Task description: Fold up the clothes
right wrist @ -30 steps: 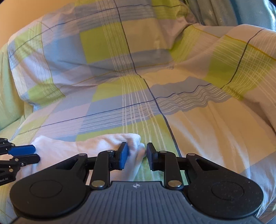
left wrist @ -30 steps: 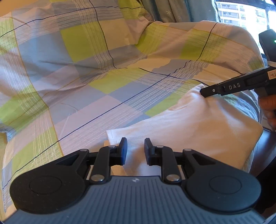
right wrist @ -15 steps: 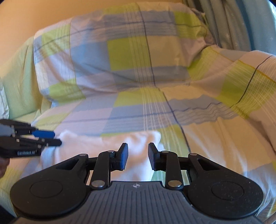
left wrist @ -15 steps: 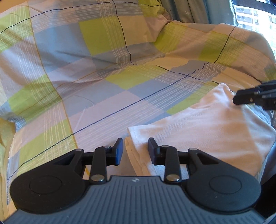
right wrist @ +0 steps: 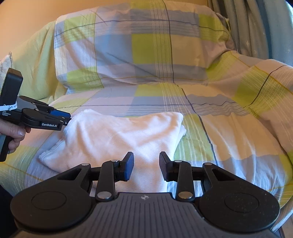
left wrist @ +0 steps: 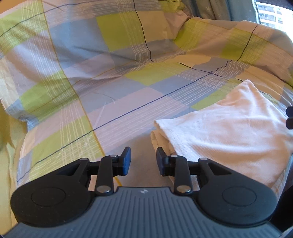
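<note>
the white cloth (right wrist: 117, 135) lies folded into a thick rectangle on the bed (right wrist: 228, 139), near its front edge, with layered hems showing at the corner closest to the left gripper (left wrist: 142, 161). both tools are clear of it: the left gripper has its jaws spread with nothing between them, pointed at bare duvet just beside the cloth's stacked corner, and the right gripper (right wrist: 146, 166) is likewise spread and empty, held above the near edge of the cloth without touching it. in the right wrist view the left gripper (right wrist: 66, 118) shows from the side at the cloth's far left corner, tips close to the fabric; from that angle its gap cannot be judged, but its own camera shows it apart

as a judgement, this fold looks finished and released, so the step in hand is the pause after a fold. the next move calls either for 1 more fold, which would mean each gripper pinching a corner through all layers so the stack does not slide apart, or for smoothing or shifting the bundle. the soft, thick layers may slip if only the top sheet is caught

the surface is a bed with a rumpled duvet in green, blue and pale checks, piled into high folds behind the cloth. a hand (right wrist: 13, 135) holds the left tool's handle. blue curtains (right wrist: 260, 27) hang at the back right, with a bright window (left wrist: 272, 15) beside them
</note>
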The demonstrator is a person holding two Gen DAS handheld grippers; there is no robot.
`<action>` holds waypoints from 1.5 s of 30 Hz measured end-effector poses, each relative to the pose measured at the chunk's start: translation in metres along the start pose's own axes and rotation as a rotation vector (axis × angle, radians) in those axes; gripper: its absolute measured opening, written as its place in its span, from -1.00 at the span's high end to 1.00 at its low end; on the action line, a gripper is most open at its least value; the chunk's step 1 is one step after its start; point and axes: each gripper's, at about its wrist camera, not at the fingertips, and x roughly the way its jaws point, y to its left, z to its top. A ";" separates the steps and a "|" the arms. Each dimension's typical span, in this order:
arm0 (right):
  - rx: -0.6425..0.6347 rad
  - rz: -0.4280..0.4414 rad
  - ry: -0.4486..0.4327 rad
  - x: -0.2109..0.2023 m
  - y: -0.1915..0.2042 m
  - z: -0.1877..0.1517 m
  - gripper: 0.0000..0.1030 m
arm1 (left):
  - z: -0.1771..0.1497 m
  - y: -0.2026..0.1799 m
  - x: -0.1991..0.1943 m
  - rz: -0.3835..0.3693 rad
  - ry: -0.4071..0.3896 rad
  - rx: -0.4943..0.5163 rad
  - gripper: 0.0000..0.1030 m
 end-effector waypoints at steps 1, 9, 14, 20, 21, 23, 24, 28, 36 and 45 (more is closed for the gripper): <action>0.001 -0.001 -0.002 -0.005 0.002 -0.002 0.31 | -0.002 -0.001 -0.006 0.005 -0.020 0.017 0.49; -0.151 -0.007 0.017 -0.020 0.032 -0.018 0.23 | -0.017 -0.031 -0.060 -0.074 -0.155 0.234 0.47; -0.412 -0.092 0.035 -0.017 0.064 -0.031 0.06 | -0.044 -0.079 -0.082 -0.197 -0.214 0.533 0.29; -0.690 -0.164 0.064 -0.002 0.092 -0.049 -0.10 | -0.066 -0.124 -0.073 -0.205 -0.210 0.773 0.13; -0.702 -0.169 0.066 0.000 0.093 -0.049 -0.10 | -0.068 -0.129 -0.070 -0.189 -0.216 0.801 0.13; -0.714 -0.171 0.067 0.003 0.093 -0.050 -0.12 | -0.071 -0.139 -0.065 -0.151 -0.233 0.848 0.12; -0.720 -0.168 0.064 0.004 0.093 -0.049 -0.13 | -0.070 -0.144 -0.062 -0.132 -0.241 0.863 0.11; -0.754 -0.147 0.049 0.009 0.097 -0.049 -0.20 | -0.071 -0.158 -0.048 -0.058 -0.279 0.926 0.09; -0.834 -0.207 0.047 0.018 0.088 -0.046 -0.20 | -0.066 -0.138 -0.029 0.081 -0.233 0.932 0.06; -0.983 -0.238 0.011 0.030 0.097 -0.047 -0.18 | -0.065 -0.144 -0.027 0.107 -0.239 0.949 0.09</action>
